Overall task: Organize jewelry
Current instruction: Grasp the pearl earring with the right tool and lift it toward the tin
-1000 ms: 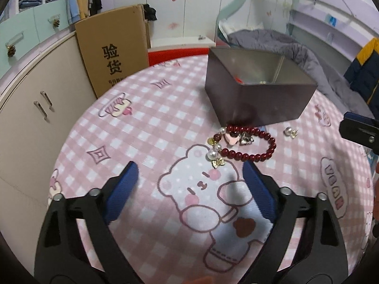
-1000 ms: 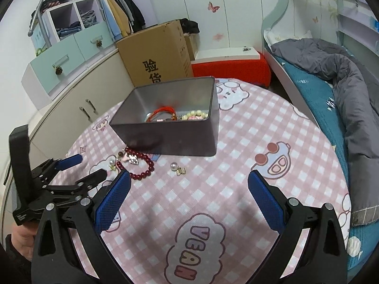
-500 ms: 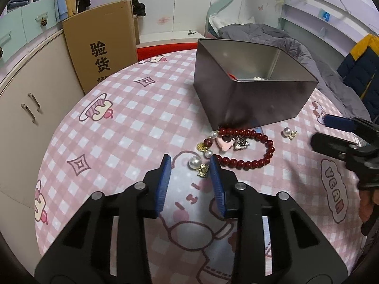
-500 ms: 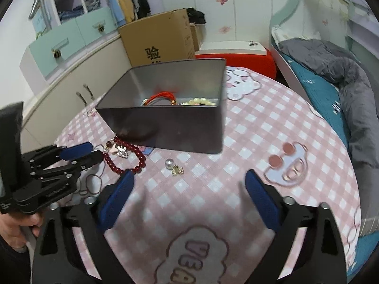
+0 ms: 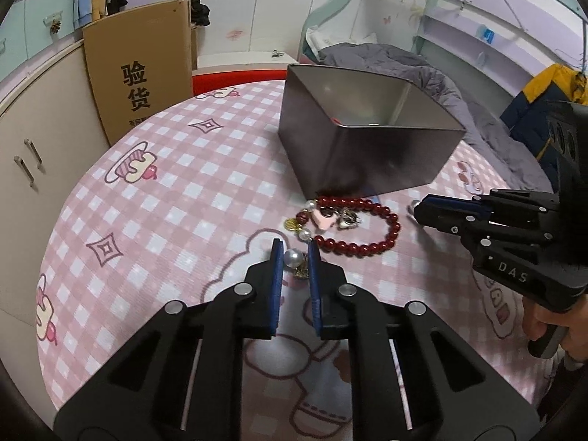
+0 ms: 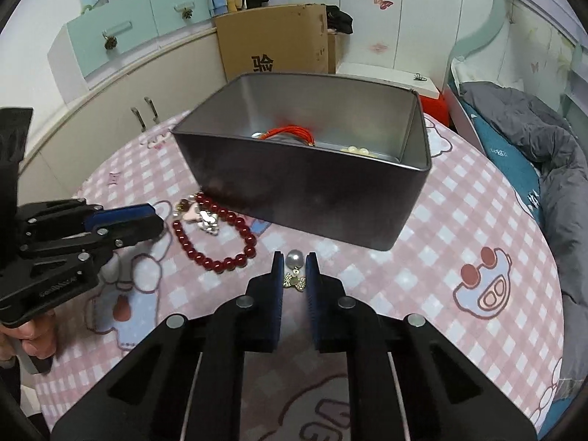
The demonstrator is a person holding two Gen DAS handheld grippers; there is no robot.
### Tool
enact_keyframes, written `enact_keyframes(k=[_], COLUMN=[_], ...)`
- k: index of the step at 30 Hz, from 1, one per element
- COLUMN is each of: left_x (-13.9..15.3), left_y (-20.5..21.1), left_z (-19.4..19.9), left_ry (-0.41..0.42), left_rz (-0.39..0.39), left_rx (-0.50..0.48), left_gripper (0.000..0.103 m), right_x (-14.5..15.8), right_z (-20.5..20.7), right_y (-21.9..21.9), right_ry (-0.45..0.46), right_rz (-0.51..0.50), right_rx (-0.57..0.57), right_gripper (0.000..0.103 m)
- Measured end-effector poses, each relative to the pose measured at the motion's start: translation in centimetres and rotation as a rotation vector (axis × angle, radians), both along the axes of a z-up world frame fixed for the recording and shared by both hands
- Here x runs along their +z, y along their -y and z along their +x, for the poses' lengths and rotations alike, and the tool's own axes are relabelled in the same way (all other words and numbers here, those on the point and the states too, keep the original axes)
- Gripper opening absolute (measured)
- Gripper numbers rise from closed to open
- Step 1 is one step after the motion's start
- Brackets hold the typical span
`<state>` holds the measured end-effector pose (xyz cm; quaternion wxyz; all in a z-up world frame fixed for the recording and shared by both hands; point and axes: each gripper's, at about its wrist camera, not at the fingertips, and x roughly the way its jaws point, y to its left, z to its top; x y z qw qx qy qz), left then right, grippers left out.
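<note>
Two pearl earrings [image 5: 294,258] [image 6: 295,259] (pearls foremost) — lengthwise between each gripper's pads.

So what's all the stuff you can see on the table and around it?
Pearl earring: 1, white with gold charm, between left gripper's fingers.
Second pearl earring: 1, white with gold charm, between right gripper's fingers.
Bead bracelet: 1, dark red, beside tin.
Tin box: 1, grey, mid-table, red cord and pale beads inside.
Tablecloth: 1, pink checked.
Cardboard box: 1, brown, behind table.
Left gripper: black, blue pads.
Right gripper: black, blue pads.
</note>
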<state>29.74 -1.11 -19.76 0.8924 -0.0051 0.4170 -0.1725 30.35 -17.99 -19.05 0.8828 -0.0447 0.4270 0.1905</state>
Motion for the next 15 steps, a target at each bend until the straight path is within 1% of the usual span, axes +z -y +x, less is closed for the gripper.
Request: enact_keyframes(k=[6,11,15], left_x=[1.3,3.6,6.2], left_y=[-0.5,-0.9,-1.3], left_z=[-1.2,-2.3,-2.9], left_ry=[0.031,0.080,0.140], left_rz=[-0.018,-0.035,-0.052], left_rx=[-0.009,-0.008,-0.005], left_gripper=[0.013,0.013,0.013], right_x=[2.3,5.0,7.7], right_z=[-1.7,-2.6,-3.1], right_y=[1.3,1.6,1.9], right_ry=[0.035,0.079,0.129], right_rz=[0.044,0.081,0.107], right_rx=[0.004,0.016,0.021], right_gripper=[0.010,0.010,0.011])
